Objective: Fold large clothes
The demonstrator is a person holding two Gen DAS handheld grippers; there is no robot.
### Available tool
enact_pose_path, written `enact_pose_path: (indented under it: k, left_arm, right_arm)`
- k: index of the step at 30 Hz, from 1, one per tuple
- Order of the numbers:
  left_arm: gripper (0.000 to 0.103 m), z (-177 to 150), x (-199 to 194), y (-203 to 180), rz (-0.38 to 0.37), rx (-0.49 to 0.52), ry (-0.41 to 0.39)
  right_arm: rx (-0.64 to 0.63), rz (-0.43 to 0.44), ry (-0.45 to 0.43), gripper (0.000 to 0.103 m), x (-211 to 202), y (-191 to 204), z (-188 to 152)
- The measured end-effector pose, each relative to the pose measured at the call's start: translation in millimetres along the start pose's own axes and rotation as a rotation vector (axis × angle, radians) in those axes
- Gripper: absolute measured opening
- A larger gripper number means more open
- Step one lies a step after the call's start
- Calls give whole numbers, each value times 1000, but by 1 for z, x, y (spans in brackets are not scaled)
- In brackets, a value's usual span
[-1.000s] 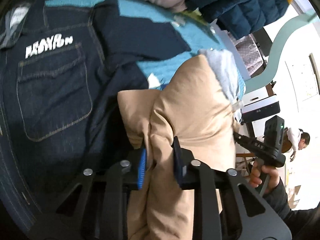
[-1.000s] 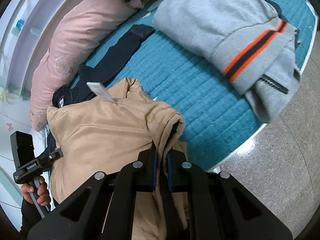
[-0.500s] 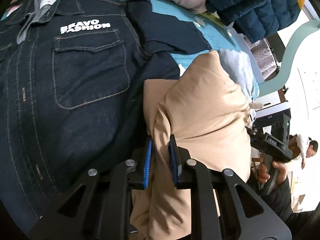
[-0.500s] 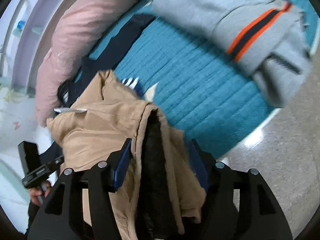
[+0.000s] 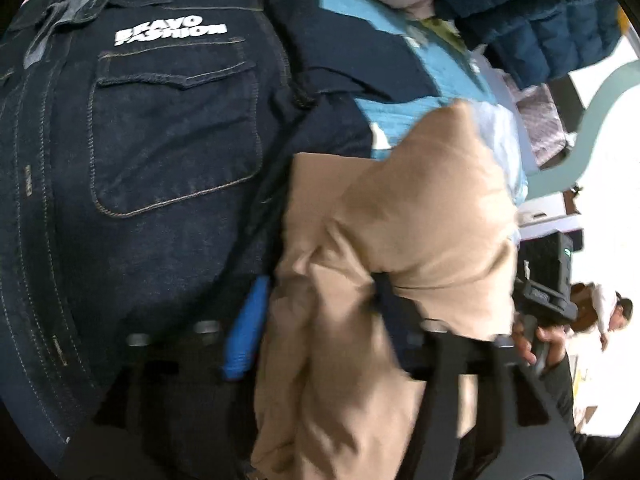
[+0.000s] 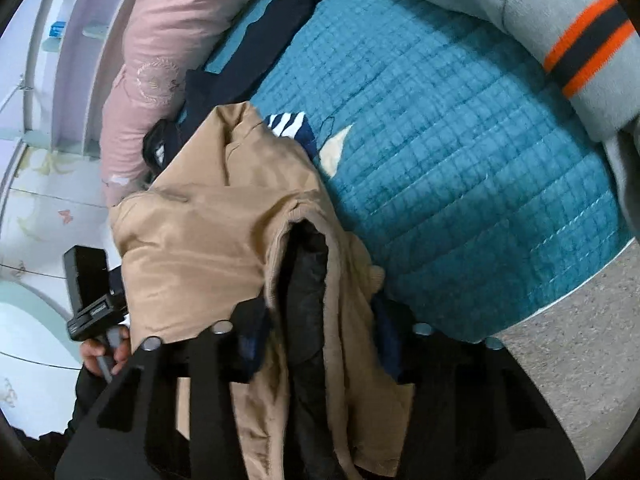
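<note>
With both the left gripper (image 5: 316, 320) and right gripper (image 6: 316, 332) spread apart around the tan jacket (image 5: 400, 216) at lower centre, you appear to be releasing the fold; next, withdraw cleanly.

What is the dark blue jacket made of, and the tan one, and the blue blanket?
Dark blue jacket: looks like denim, matte, with pale contrast stitching round the pocket. Tan jacket: a smooth woven cloth with a slight sheen, possibly nylon or polyester; dark lining inside. Blue blanket: soft quilted fabric, stitched in a grid.
</note>
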State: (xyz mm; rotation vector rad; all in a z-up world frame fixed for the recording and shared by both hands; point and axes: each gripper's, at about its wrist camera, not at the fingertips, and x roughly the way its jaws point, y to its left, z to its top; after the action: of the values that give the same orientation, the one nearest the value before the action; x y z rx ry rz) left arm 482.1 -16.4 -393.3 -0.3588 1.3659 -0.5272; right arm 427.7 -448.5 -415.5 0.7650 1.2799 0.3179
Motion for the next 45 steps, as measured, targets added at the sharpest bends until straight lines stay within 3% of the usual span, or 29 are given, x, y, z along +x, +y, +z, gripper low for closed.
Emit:
enact_pose_path:
  k: [2,4,7,10,13,22,29,33,40,45]
  left_arm:
    - [60,1,2,-2,-40,-2,18]
    - [61,3,10,-2,-74,-13,51]
    - [63,6,22,-1,-113,-27,72]
    - [36,2,18,-18,-85,58,15]
    - [23,-2,4,-30,-77,109,-40]
    - [20,15,-38,-72,-145,207,-128]
    - [20,74,-45,-156,-163,356,-158]
    - [20,126,-27,-228,-158,465,-156]
    - [20,205,30,-365,-176,622,-124]
    - [19,238,98,-427,-132,674,-90]
  right_arm:
    - [7,10,8,42,0,-3,-1]
    - [37,27,18,49,5,-8,0]
    - [48,33,23,46,5,-12,1]
    - [55,41,4,27,2,-10,0]
    - [70,57,-15,23,-7,-11,-4]
    - [80,153,-152,22,-67,7,-19]
    - [113,176,-361,22,-143,7,-6]
    - [175,199,-480,22,-186,-9,1]
    - [316,256,-629,22,-236,-62,24]
    - [406,189,-678,22,-240,-104,40]
